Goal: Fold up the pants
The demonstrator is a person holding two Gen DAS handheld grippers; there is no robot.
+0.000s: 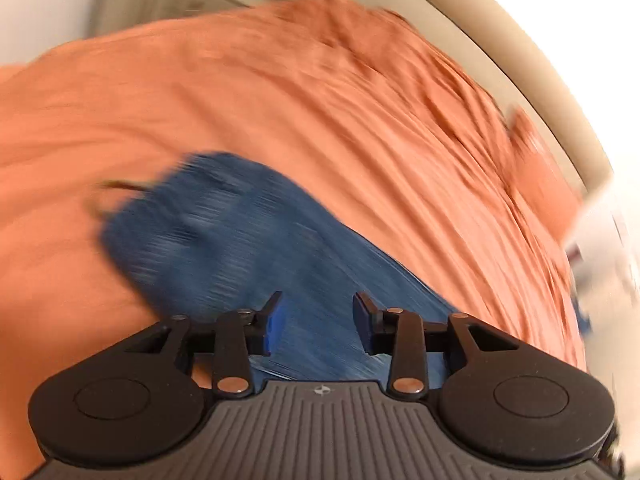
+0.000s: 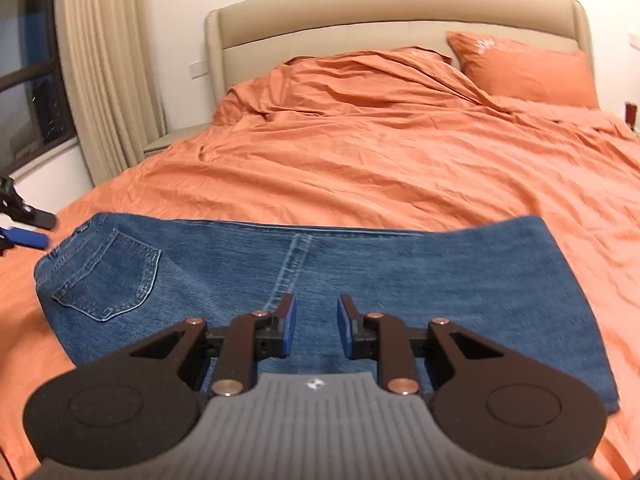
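Observation:
Blue jeans [image 2: 360,276] lie folded flat on an orange bed cover [image 2: 400,160], back pocket [image 2: 108,280] at the left. My right gripper [image 2: 316,326] is open and empty just above the jeans' near middle. In the blurred left wrist view, my left gripper [image 1: 316,326] is open and empty above the jeans [image 1: 224,240]. The left gripper's tips also show at the far left of the right wrist view [image 2: 24,226], beside the waistband end, apart from the cloth.
A beige padded headboard [image 2: 360,12] and an orange pillow [image 2: 528,68] stand at the far end. The cover is rumpled near the headboard. A curtain [image 2: 104,64] and a dark window [image 2: 28,72] are at the left.

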